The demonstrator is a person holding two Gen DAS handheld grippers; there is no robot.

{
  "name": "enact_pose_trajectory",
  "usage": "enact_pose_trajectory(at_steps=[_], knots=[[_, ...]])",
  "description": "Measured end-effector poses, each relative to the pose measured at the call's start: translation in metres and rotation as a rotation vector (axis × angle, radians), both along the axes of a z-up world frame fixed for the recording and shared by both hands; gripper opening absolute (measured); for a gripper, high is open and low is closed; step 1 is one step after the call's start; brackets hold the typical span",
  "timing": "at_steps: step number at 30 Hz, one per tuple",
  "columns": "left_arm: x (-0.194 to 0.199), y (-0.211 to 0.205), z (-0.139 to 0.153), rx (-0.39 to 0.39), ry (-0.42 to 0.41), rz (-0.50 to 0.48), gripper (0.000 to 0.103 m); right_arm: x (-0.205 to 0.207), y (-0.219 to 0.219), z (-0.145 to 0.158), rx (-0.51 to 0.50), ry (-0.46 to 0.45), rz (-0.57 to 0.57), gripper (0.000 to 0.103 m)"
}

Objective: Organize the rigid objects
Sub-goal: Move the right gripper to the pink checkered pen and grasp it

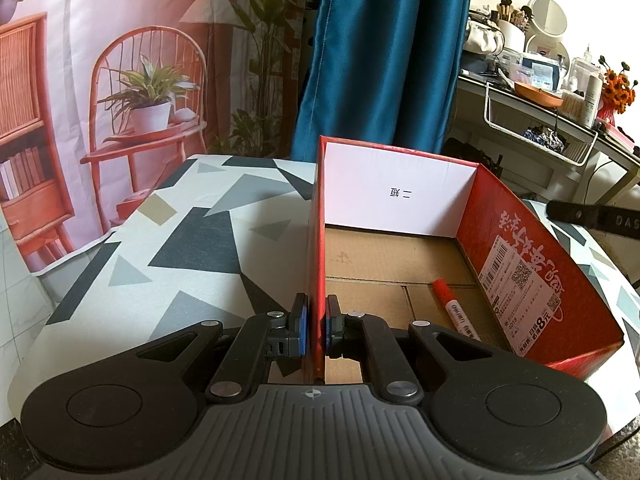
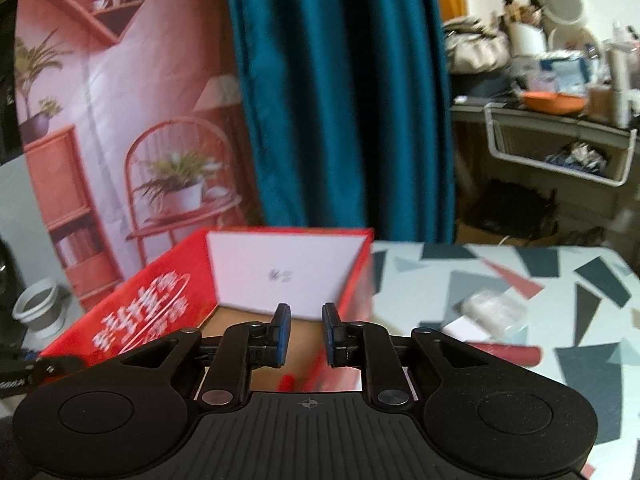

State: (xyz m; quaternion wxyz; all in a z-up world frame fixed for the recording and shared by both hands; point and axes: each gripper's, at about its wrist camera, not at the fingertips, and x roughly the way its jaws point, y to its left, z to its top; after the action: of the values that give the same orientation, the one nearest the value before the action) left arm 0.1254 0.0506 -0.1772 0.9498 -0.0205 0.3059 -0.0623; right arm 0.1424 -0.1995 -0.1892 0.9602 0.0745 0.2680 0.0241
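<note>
Item: red cardboard box (image 1: 532, 280), open-topped, set on the patterned bench (image 1: 168, 240). Its left wall is pinched between the pads of the left tool (image 1: 318, 330), which is pressed together on the cardboard and steadies the box.

Item: red marker (image 1: 454, 306), lying flat on the box floor near the right wall. Its long axis runs away from the left tool and slightly leftward, red cap at the far end. It is judged already stowed.

Item: right tool (image 2: 306, 334), held above the near edge of the box, jaws slightly parted with nothing seen between the pads. A blurred red shape below it is taken to be the marker.

Items outstanding: a red stick-like object (image 2: 504, 353) and a small clear packet (image 2: 494, 307) on the bench, right of the box. Both lie to the right of the right tool, which is the nearer hand; the stick's long axis runs crosswise to its fingers.
</note>
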Motion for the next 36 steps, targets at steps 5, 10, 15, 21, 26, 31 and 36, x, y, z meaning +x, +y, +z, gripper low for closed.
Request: enact_pose_trajectory(at_steps=[5, 10, 15, 21, 26, 31, 36], knots=[[0.0, 0.0, 0.0, 0.0, -0.001, 0.0, 0.009, -0.007, -0.026, -0.002, -0.061, -0.062, -0.099, 0.019], [0.0, 0.001, -0.001, -0.005, 0.001, 0.001, 0.009, -0.012, -0.063, -0.023, -0.038, -0.014, -0.228, 0.027], [0.0, 0.001, -0.001, -0.01, 0.003, 0.004, 0.009, -0.021, -0.08, -0.052, -0.024, 0.046, -0.284, 0.041], [0.0, 0.001, -0.001, -0.006, 0.003, 0.006, 0.009, -0.017, -0.076, -0.088, -0.031, 0.141, -0.238, 0.042], [0.0, 0.001, -0.001, -0.006, 0.001, 0.005, 0.009, 0.002, -0.062, -0.11, -0.083, 0.198, -0.136, 0.042], [0.0, 0.001, -0.001, -0.003, -0.002, 0.008, 0.009, 0.009, -0.05, -0.12, -0.083, 0.212, -0.083, 0.042], [-0.001, 0.0, -0.001, -0.006, -0.002, 0.009, 0.009, 0.006, -0.043, -0.126, -0.12, 0.214, -0.059, 0.042]])
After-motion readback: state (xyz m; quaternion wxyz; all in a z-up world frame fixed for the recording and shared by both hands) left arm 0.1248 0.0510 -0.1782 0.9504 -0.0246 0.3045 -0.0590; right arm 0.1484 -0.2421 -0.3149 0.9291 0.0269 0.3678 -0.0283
